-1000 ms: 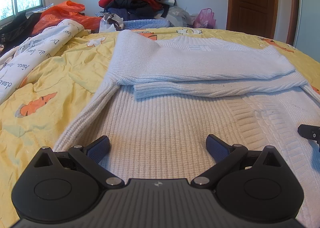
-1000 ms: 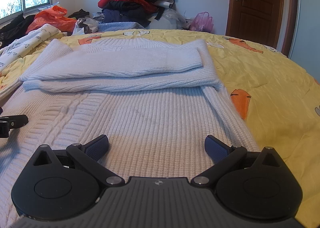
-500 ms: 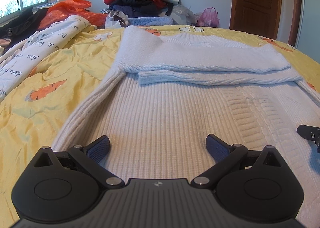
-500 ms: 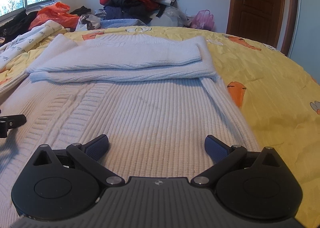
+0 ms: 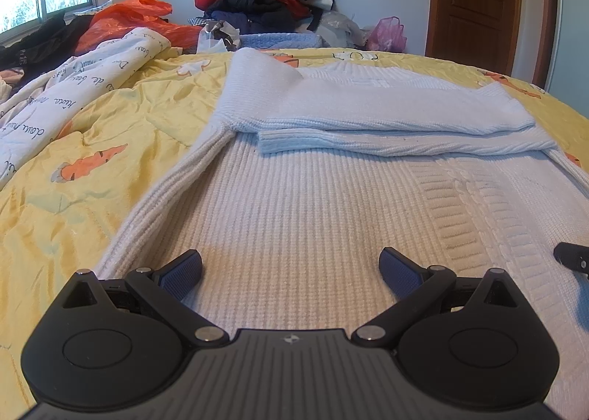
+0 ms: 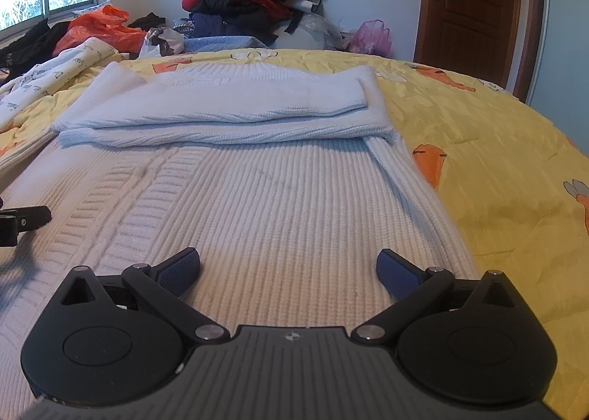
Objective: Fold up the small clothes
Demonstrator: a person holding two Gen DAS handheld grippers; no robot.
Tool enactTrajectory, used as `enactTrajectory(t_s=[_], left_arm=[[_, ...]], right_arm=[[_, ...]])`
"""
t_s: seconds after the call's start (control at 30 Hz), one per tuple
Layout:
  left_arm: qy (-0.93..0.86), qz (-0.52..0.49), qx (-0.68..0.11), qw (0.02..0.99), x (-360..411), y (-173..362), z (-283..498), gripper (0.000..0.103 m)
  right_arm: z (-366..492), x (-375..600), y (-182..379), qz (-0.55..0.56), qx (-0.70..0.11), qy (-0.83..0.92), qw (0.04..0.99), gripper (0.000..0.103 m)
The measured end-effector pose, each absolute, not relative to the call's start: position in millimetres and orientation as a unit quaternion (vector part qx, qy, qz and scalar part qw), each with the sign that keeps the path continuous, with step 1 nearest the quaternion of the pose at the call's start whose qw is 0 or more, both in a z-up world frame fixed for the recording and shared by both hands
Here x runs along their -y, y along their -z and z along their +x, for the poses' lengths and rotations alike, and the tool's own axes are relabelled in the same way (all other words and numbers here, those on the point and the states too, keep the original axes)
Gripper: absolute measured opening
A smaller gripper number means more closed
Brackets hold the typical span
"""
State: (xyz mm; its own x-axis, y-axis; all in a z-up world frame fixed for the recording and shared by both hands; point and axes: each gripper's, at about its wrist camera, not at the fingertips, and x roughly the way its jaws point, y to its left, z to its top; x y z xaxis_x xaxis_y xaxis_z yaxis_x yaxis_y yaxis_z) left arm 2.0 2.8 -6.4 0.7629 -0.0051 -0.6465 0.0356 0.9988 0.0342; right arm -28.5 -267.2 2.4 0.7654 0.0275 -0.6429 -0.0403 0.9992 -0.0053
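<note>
A white ribbed knit sweater point(image 5: 313, 206) point(image 6: 257, 206) lies flat on the yellow bedspread point(image 5: 92, 169), hem end toward me. Both sleeves point(image 5: 386, 118) point(image 6: 228, 107) are folded across its chest at the far end. My left gripper point(image 5: 291, 267) hovers low over the hem's left part, open, nothing between its blue pads. My right gripper point(image 6: 289, 265) hovers over the hem's right part, also open and empty. Each gripper's tip shows at the edge of the other's view: the right one's point(image 5: 570, 258) and the left one's point(image 6: 22, 221).
A pile of red and dark clothes point(image 5: 265, 4) stands against the far wall. An orange bag point(image 5: 125, 20) and a white printed cloth point(image 5: 66, 88) lie at the left. A brown door point(image 5: 478, 4) is at the right; the bedspread point(image 6: 497, 162) extends right of the sweater.
Both grippers have drawn back toward the sweater's hem and sunk a little lower; the folded sleeves now look farther off. Jaws stayed open throughout.
</note>
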Motion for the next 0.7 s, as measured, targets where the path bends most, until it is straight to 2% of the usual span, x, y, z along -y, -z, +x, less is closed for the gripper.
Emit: enactTrajectory(t_s=[0.7], left_arm=[[0.009,0.023,-0.344,0.939,-3.5,5.5,-30.7,0.103]], right_arm=[[-36.7,266.0,-2.4,-0.011,-0.339,-0.016,0.941,0.102]])
